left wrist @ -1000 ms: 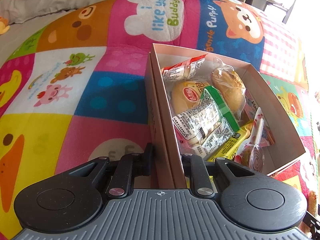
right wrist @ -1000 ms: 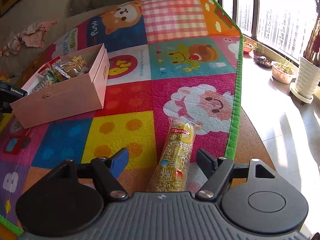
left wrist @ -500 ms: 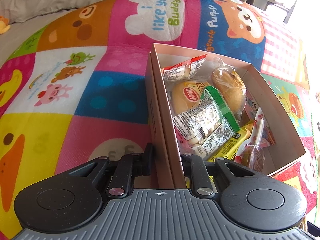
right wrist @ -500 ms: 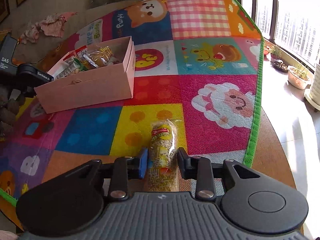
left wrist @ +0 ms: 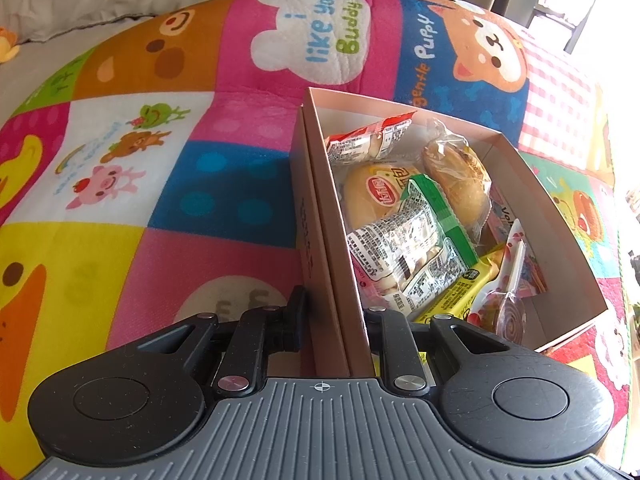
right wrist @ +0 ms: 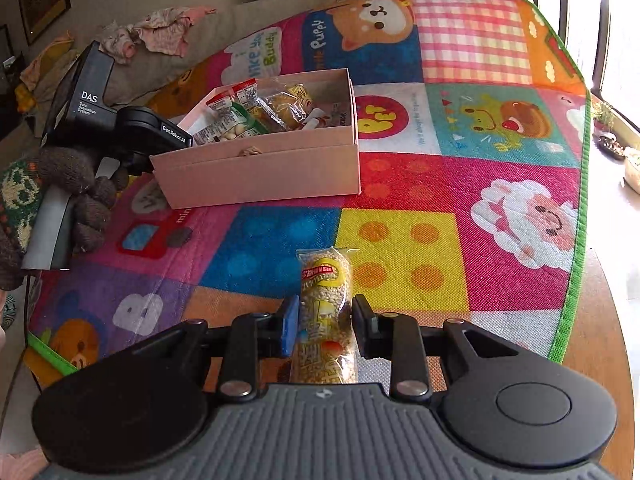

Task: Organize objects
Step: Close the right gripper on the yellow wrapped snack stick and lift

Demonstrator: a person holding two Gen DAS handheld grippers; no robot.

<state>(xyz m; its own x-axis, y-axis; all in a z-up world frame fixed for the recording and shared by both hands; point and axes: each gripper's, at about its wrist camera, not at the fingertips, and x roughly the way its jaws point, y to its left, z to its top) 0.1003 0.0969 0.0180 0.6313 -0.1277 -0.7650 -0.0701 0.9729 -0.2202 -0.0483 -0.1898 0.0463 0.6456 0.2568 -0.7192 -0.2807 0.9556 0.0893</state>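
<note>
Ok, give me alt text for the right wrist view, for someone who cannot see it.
The right gripper has its jaws shut on a clear tubular snack packet of pale puffed grains above a colourful patchwork cartoon play mat. Further back on the mat, an open pink cardboard box holds wrapped snacks, and the left gripper clamps its near wall.

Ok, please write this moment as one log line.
left gripper: shut on pink cardboard box wall | right gripper: shut on clear puffed-grain snack packet

Left gripper (left wrist: 334, 312) sits at the bottom middle of its own view, jaws clamped on a box wall (left wrist: 320, 216). Right gripper (right wrist: 325, 326), bottom centre, is pinched on a snack pack (right wrist: 326, 300). A gloved left hand (right wrist: 80, 184) is seen far left.
</note>
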